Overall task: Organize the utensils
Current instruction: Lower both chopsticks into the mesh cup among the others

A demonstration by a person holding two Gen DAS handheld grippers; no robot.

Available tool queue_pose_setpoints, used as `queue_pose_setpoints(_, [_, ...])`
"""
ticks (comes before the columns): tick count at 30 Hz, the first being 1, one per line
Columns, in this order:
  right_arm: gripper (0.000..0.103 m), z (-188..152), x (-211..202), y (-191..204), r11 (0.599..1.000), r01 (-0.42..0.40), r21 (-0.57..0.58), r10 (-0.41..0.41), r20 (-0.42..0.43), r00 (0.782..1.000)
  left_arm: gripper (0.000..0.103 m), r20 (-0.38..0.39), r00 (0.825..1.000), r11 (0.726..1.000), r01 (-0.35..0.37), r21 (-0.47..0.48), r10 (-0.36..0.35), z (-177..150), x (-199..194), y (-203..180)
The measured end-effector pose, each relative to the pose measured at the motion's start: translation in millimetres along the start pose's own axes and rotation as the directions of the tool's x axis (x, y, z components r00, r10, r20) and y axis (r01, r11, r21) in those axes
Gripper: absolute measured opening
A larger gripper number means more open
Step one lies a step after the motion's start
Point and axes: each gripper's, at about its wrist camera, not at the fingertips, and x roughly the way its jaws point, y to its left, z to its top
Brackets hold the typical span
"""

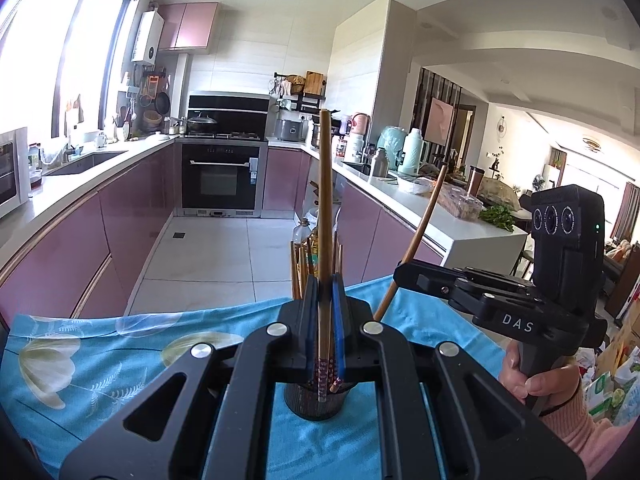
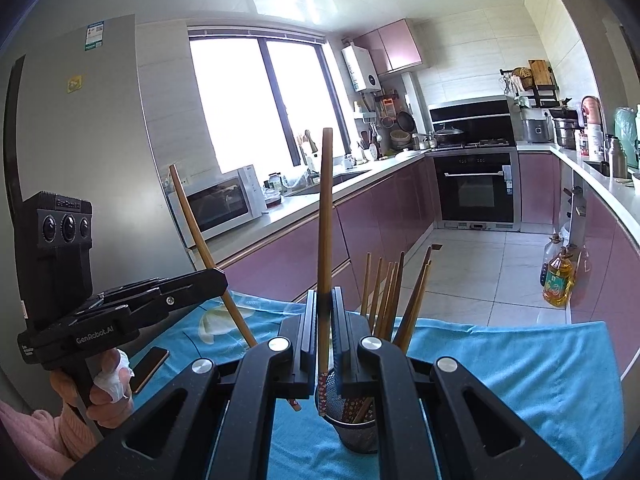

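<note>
My left gripper point(image 1: 325, 280) is shut on a brown chopstick point(image 1: 326, 208) that stands upright, its patterned end above the black mesh holder point(image 1: 312, 404). My right gripper point(image 2: 323, 294) is shut on another chopstick point(image 2: 325, 216), its patterned end at the rim of the mesh holder point(image 2: 354, 434). Several chopsticks point(image 2: 394, 300) stand in the holder. The right gripper point(image 1: 400, 270) also shows in the left wrist view with its chopstick point(image 1: 420, 232). The left gripper point(image 2: 220, 276) shows in the right wrist view with its chopstick point(image 2: 204, 248).
A blue flowered cloth point(image 1: 80, 356) covers the table. A phone point(image 2: 150, 366) lies on the cloth at the left. Oil bottles point(image 2: 558, 280) stand on the kitchen floor by the pink cabinets. A grey fridge point(image 2: 80, 140) stands at the left.
</note>
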Motion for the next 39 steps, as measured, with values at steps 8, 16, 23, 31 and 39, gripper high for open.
queue_pose_setpoints(8, [0.006,2.0,4.7,-2.0,1.000,0.012,0.003,-0.012,-0.004,1.000,0.008,0.015,1.000,1.000,-0.009,0.008,0.008,3.1,2.5,-2.4])
queue_pose_setpoints(16, [0.006,5.0,8.5,-3.3,1.000,0.020,0.008,-0.020,-0.009,1.000,0.008,0.010,1.000,1.000,-0.015,0.013,0.015,7.7,15.2,-8.4])
queue_pose_setpoints(23, [0.006,4.2,13.9,-5.8,0.999,0.030,0.013,-0.030,-0.022,0.999,0.008,-0.021,1.000,1.000,-0.008,0.000,0.008,8.4,27.5,-2.3])
queue_pose_setpoints(31, [0.006,5.0,17.4,-7.9,0.999,0.041,0.018,-0.040,-0.033,0.999,0.008,-0.035,0.999,1.000,-0.010,-0.001,0.010,14.8,40.0,0.7])
queue_pose_setpoints(39, [0.006,3.7,20.7,-11.6,0.999,0.046,0.024,-0.045,-0.045,0.998,0.008,-0.051,0.999,1.000,-0.014,0.000,0.014,17.4,49.1,3.1])
